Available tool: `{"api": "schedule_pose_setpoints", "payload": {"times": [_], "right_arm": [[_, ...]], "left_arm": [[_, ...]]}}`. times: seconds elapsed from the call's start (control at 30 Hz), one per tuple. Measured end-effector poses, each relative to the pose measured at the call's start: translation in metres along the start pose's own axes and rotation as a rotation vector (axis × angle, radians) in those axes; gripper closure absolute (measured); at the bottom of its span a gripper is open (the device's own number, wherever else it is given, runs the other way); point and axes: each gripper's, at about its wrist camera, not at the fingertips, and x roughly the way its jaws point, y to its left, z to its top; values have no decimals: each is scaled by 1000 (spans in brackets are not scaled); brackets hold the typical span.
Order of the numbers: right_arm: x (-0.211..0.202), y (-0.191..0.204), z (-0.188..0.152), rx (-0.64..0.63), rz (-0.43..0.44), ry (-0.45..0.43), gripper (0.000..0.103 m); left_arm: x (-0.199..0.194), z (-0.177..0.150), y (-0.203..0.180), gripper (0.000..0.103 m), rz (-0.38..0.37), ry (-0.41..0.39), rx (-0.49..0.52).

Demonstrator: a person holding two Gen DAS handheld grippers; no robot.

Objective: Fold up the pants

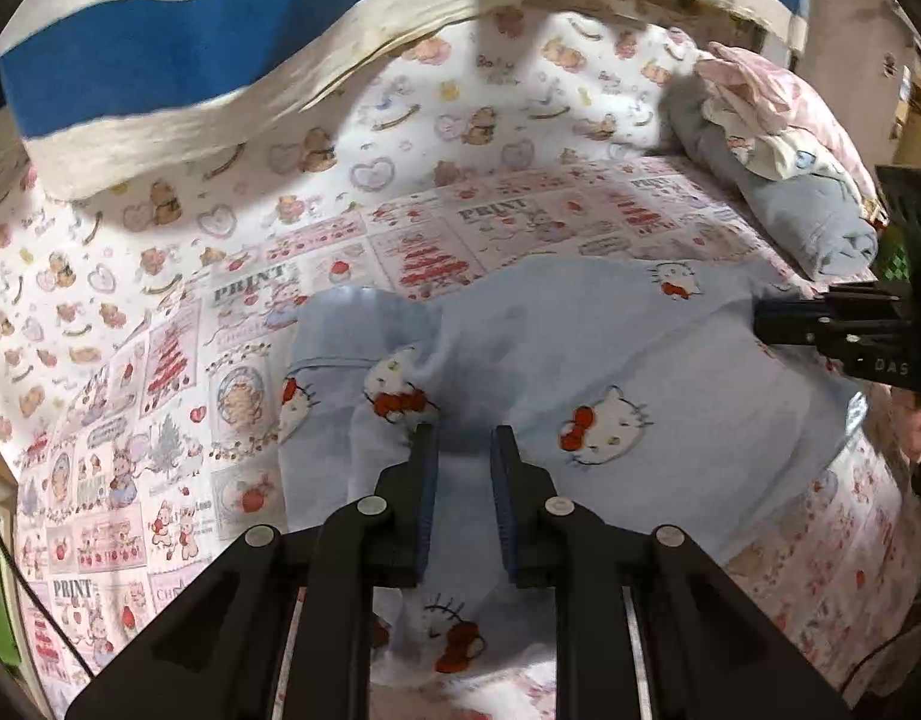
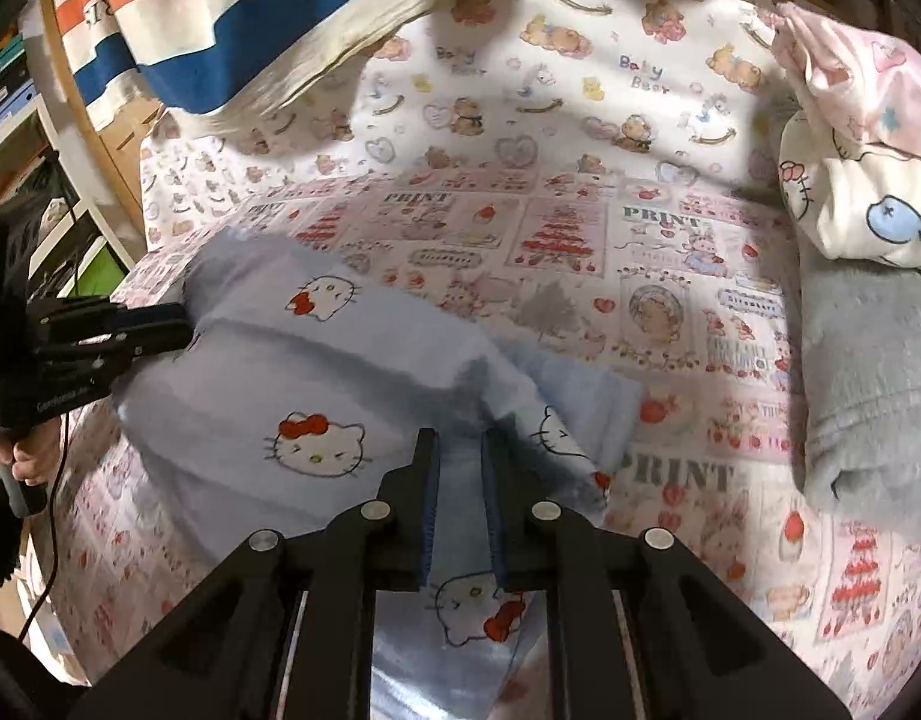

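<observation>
Cartoon-print bedsheet (image 1: 178,372) under pale-blue pants (image 1: 580,348) — both hand-held grippers' jaws slightly parted, gripping nothing.

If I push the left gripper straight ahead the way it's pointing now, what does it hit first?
The pants. The left gripper has its jaws slightly apart right over the blue cat-print cloth, so it would likely meet that bunched fabric almost at once. Beyond it lies only the printed sheet. Depth is hard to judge.

You're in a home bedroom — bed under a pink cartoon-print cotton sheet (image 2: 580,252), heaped pastel soft bedding (image 2: 868,180), blue-and-white striped towel (image 1: 160,60) hanging, cluttered white shelves (image 2: 34,138) beside.
</observation>
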Motion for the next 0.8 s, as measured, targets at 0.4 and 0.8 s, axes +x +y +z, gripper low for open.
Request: {"api": "schedule_pose_setpoints", "payload": {"times": [0.4, 0.8], "right_arm": [[-66, 35, 2, -5, 73, -171, 89], [-16, 66, -22, 73, 91, -47, 89]], "left_arm": [[-58, -9, -38, 81, -103, -133, -13], [-17, -23, -78, 92, -124, -45, -83]]}}
